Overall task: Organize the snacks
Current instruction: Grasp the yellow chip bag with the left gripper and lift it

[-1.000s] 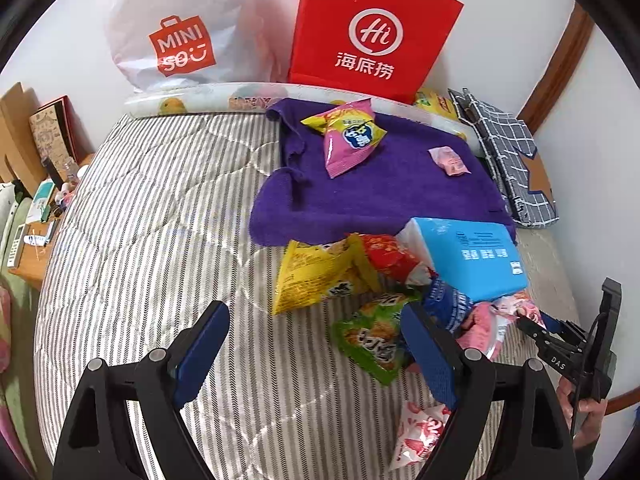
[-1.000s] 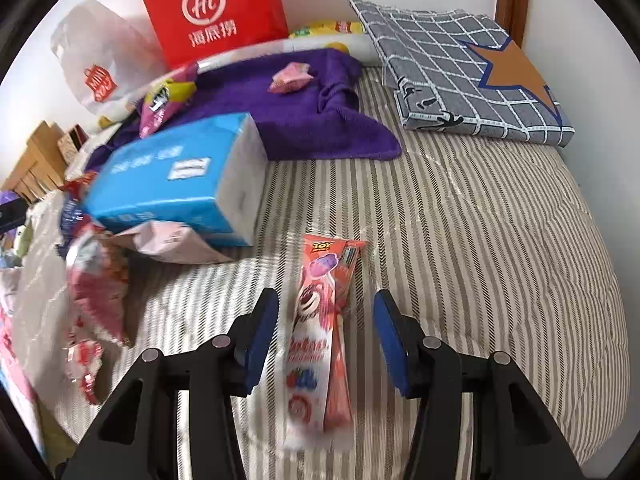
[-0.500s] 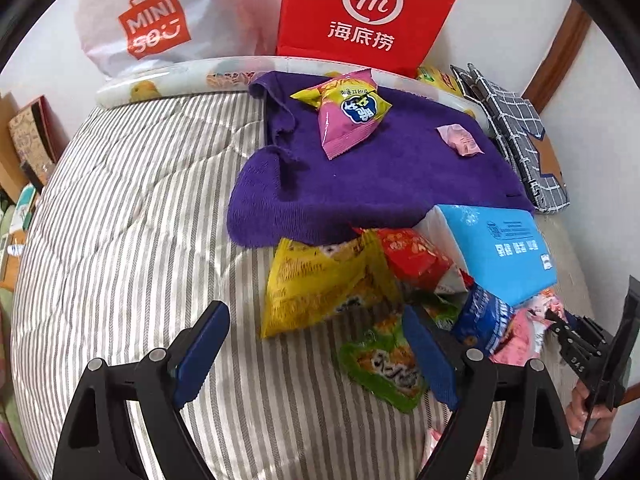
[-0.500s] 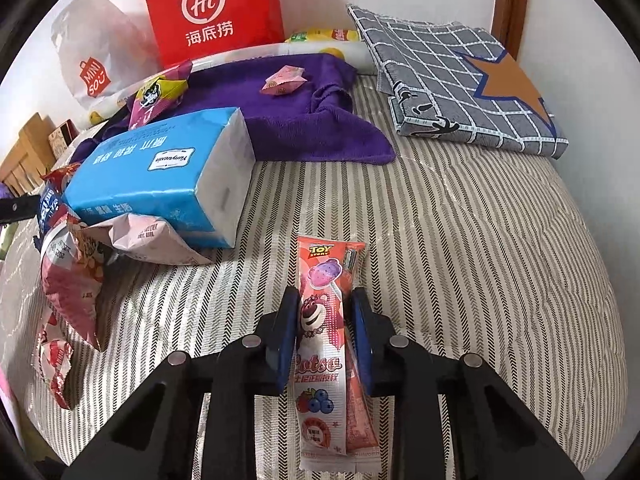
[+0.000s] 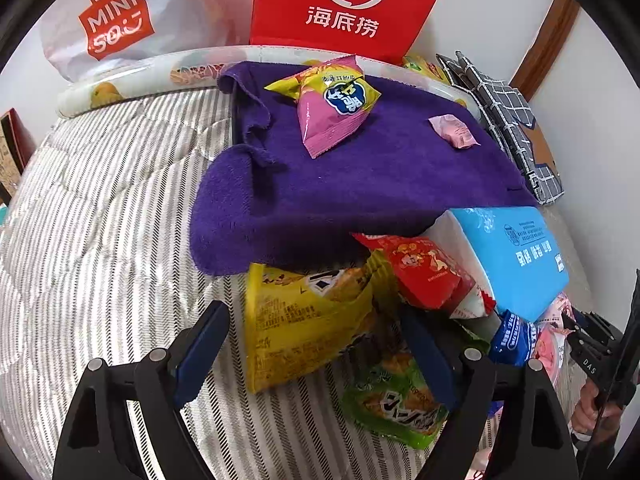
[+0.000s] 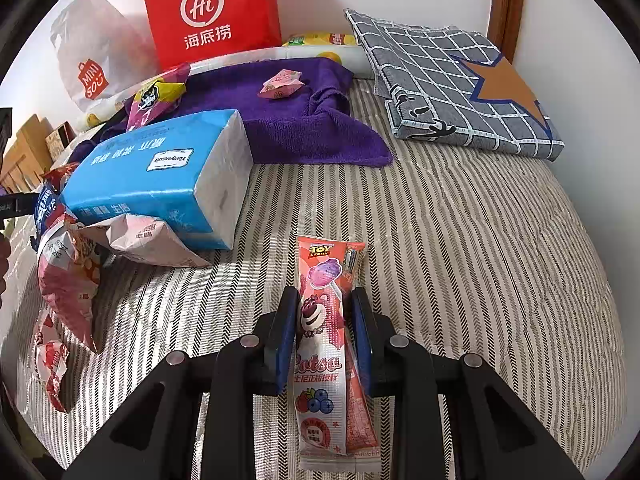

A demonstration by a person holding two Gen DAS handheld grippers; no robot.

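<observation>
Blue-padded right gripper point(image 6: 325, 312) we see clamped on the pink lollipop packet point(image 6: 322, 320), mid-mattress point(image 6: 480, 260). Left gripper point(image 5: 312, 340) spread wide around the yellow snack bag point(image 5: 304, 320), not touching. Purple towel point(image 5: 360, 184) near the mattress's far edge, red paper bag point(image 5: 352, 4) against the wall.

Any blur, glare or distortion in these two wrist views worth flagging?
Left wrist: strong fisheye bowing of the striped bed; the yellow bag between the open left gripper looks slightly motion-smeared; the red bag stays sharp. Right wrist: same barrel distortion, dark corner vignette, even soft light, no harsh glare; the lollipop pack in the right gripper reads crisply.
</observation>
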